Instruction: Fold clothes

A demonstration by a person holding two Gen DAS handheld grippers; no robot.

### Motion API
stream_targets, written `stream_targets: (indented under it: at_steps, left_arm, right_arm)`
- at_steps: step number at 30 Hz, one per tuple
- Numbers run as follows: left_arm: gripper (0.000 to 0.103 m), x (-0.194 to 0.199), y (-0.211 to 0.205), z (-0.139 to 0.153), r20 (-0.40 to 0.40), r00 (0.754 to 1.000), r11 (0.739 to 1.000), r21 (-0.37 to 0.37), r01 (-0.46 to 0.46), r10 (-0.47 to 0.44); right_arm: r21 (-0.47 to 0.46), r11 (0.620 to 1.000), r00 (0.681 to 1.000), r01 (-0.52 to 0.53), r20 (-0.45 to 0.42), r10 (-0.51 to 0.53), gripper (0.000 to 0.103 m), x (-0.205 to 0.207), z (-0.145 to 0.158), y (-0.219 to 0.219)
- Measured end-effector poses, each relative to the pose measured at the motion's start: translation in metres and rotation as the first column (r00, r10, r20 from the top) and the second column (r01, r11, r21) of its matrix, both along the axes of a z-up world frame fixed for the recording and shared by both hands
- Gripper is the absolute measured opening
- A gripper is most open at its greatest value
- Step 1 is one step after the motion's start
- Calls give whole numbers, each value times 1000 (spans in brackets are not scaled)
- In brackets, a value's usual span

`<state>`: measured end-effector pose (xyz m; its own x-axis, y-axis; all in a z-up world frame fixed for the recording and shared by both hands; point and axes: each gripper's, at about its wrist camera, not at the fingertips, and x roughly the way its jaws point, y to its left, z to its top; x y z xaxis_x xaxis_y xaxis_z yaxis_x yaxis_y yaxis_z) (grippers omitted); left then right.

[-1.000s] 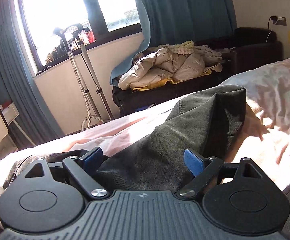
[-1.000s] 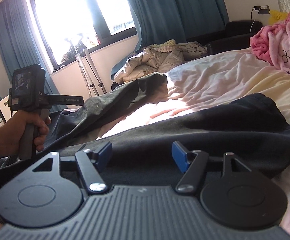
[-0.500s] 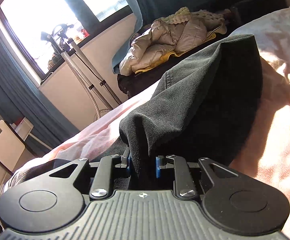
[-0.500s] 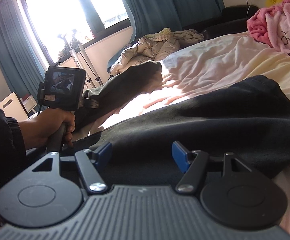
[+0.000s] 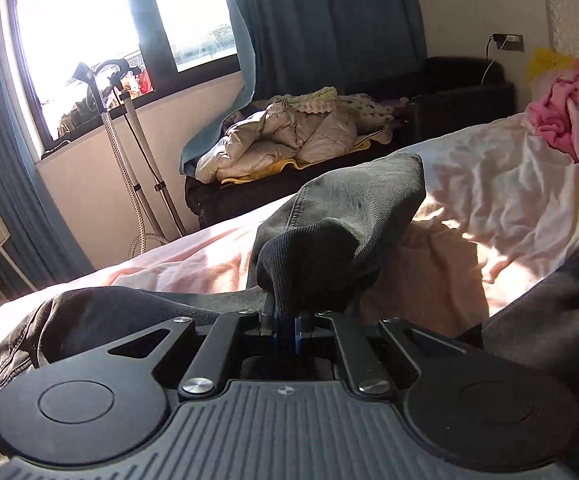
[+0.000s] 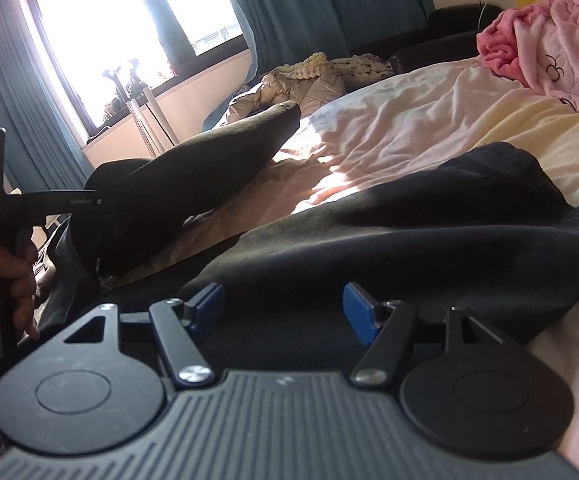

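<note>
Clamped on a bunched fold of dark grey jeans [image 5: 353,216], the left claw [image 5: 286,326] is seen with its blue pads nearly together and denim pinched between them. From the pinch, the trouser leg is raised and runs toward 1 o'clock over the bed [image 5: 489,184], its far end draped on the pale, sunlit sheet. More of the denim is spread toward 9 o'clock beside the claw.

In the right wrist view, the right claw [image 6: 283,310] is held wide open with nothing between its blue pads [image 6: 359,312]; it is set low over a black garment [image 6: 409,232] that is spread across the bed directly ahead. Whether the pads touch that fabric cannot be told. At 9 o'clock the left hand [image 6: 5,280] is wrapped around the other gripper's handle, and the lifted jeans leg is seen stretching toward 11 o'clock.

A heap of pink clothes [image 6: 545,48] is piled on the bed at 2 o'clock, well apart from both claws.
</note>
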<state>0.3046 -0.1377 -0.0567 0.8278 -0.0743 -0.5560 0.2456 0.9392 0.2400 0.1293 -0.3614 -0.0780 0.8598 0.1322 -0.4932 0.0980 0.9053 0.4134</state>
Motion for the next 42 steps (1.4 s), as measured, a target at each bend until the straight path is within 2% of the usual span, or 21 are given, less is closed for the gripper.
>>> stream_targets:
  at_steps: [2, 6, 9, 10, 11, 12, 13, 14, 17, 22, 26, 29, 33, 37, 42]
  left_arm:
    - [8, -21, 7, 1, -12, 1000, 999, -38, 7, -8]
    - [9, -29, 12, -28, -39, 998, 995, -91, -51, 48]
    - [13, -30, 11, -38, -38, 996, 992, -93, -82, 79]
    - [20, -30, 11, -38, -43, 996, 992, -93, -85, 81]
    - [32, -31, 10, -37, -51, 995, 992, -93, -85, 81]
    - [38, -34, 11, -35, -56, 996, 992, -98, -81, 75]
    - [50, -37, 11, -33, -51, 996, 992, -103, -76, 71]
    - [57, -41, 12, -31, -43, 997, 991, -108, -73, 69]
    - [65, -57, 15, -25, -26, 998, 990, -125, -62, 59]
    - [72, -86, 31, -11, -42, 995, 973, -209, -94, 87]
    - [76, -110, 44, -2, -53, 993, 970, -217, -111, 102]
    - [84, -131, 59, -4, -29, 990, 956, -259, -139, 136]
    - [84, -133, 74, -14, -81, 987, 930, -330, -161, 142]
    - [84, -130, 70, -8, -10, 993, 949, -293, -119, 121]
    - [84, -129, 73, -4, 5, 995, 946, -311, -89, 95]
  right_arm:
    - [9, 1000, 1000, 14, -1, -14, 68, 0, -1, -3]
    - [7, 1000, 1000, 23, -1, -23, 68, 0, -3, -4]
    - [3, 1000, 1000, 17, -2, -17, 68, 0, -4, -3]
    - [-1, 1000, 1000, 13, -1, -13, 68, 0, -3, -3]
    - [-5, 1000, 1000, 10, 0, -10, 68, 0, -3, -2]
    - [-7, 1000, 1000, 7, 1, -7, 68, 0, -3, -2]
    - [-6, 1000, 1000, 4, 0, -4, 68, 0, -3, -2]
    - [-5, 1000, 1000, 0, 0, 0, 68, 0, -3, -1]
    - [-11, 1000, 1000, -7, 4, 7, 68, 0, -3, 0]
    - [-44, 999, 1000, -20, 22, 21, 68, -1, 0, 6]
    - [-77, 997, 997, -26, 74, 32, 68, -7, 3, 12]
    - [-99, 995, 992, -29, 116, 40, 68, -13, 4, 16]
    - [-131, 990, 987, -45, 145, 64, 68, -15, 3, 26]
    - [-188, 981, 985, -53, 153, 83, 68, -10, -3, 40]
    - [-248, 967, 978, -64, 177, 111, 68, -6, -7, 55]
